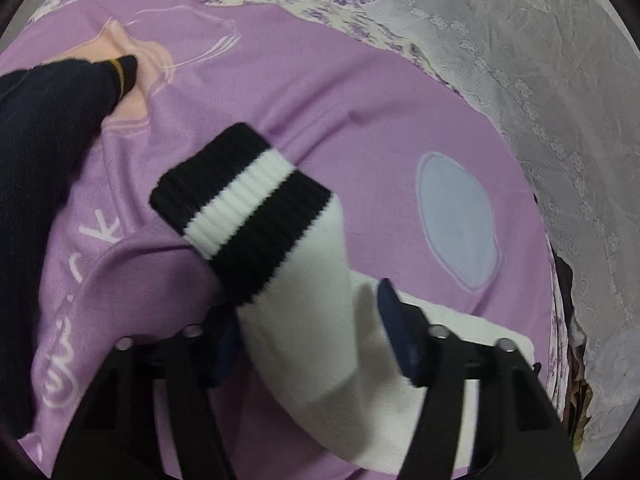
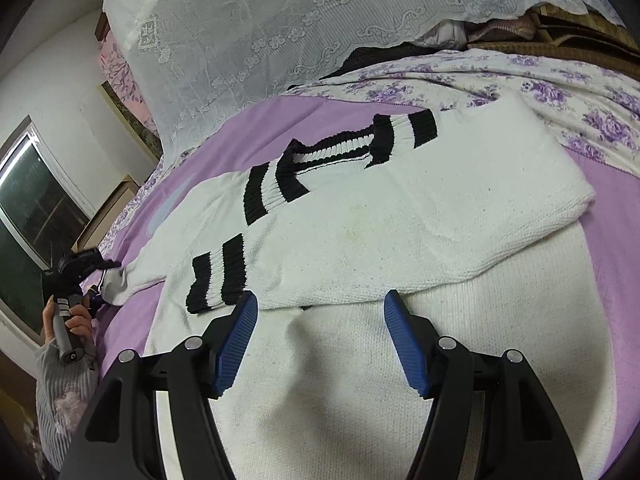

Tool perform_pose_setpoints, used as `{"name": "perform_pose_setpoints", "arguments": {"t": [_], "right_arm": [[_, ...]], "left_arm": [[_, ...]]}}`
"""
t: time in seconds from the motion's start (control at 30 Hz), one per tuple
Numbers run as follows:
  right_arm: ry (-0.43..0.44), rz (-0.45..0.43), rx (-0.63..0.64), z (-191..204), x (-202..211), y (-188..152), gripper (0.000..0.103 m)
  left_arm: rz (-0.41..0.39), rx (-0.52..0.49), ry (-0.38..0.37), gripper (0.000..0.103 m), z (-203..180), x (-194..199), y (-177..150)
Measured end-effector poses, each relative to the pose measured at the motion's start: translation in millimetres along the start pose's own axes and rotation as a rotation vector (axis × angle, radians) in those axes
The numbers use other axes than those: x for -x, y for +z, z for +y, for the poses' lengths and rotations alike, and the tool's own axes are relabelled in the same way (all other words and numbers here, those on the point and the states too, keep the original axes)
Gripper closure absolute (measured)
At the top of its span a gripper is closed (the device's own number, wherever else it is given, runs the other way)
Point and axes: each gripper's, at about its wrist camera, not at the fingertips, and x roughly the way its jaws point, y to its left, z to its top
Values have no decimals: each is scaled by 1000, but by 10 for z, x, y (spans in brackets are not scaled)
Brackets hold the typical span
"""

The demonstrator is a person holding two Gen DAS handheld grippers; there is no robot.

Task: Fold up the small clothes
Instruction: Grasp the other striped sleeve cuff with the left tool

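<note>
A white knit sweater (image 2: 400,216) with black-and-white ribbed collar and cuffs lies on the purple bedsheet (image 2: 248,136). Both sleeves are folded across its front; one cuff (image 2: 218,272) lies near my right gripper (image 2: 320,312), which is open and empty just above the sweater's lower body. In the left wrist view, a sleeve (image 1: 304,320) with its striped cuff (image 1: 240,208) stands lifted between the fingers of my left gripper (image 1: 308,320). The jaws are wide apart and the left pad is hidden behind the sleeve, so the grip is unclear.
A dark navy garment (image 1: 48,140) lies at the left on the purple sheet (image 1: 320,100). A white lace cover (image 2: 280,20) drapes over a pile at the head of the bed. A floral sheet (image 2: 560,92) lies at the right. The hand (image 2: 72,320) holding the left gripper's handle shows at the left.
</note>
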Motion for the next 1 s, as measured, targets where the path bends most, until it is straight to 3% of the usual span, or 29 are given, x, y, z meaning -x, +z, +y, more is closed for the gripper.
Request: {"name": "perform_pose_setpoints", "arguments": {"t": [0.07,0.13,0.23,0.43,0.53,0.7,0.8,1.0], "right_arm": [[4,-2,-3,-3,4,1,37],[7,-2,-4,-5,2,1,37],[17,3,-9,-12,-13,3,35],[41,-31,-62,-87,111,62,34],[54,-60,-101,-183,259,186,34],[-24,-114,-90,-385,493,423,34],[-26,-143,-121,-567,592,541,34],[-10,-165,-222,-993,601,531,34]], "left_arm": [[-4,11,3,63,43,26,5],[-7,14,-4,79,58,65,-8],[-46,-4,7,86,28,201,-51],[-205,-201,60,87,-418,571,-316],[-208,-287,68,88,-652,601,-471],[-201,-394,65,88,-986,693,-709],[-217,-455,79,88,-1207,767,-878],[-253,-558,91,89,-1683,885,-1224]]}}
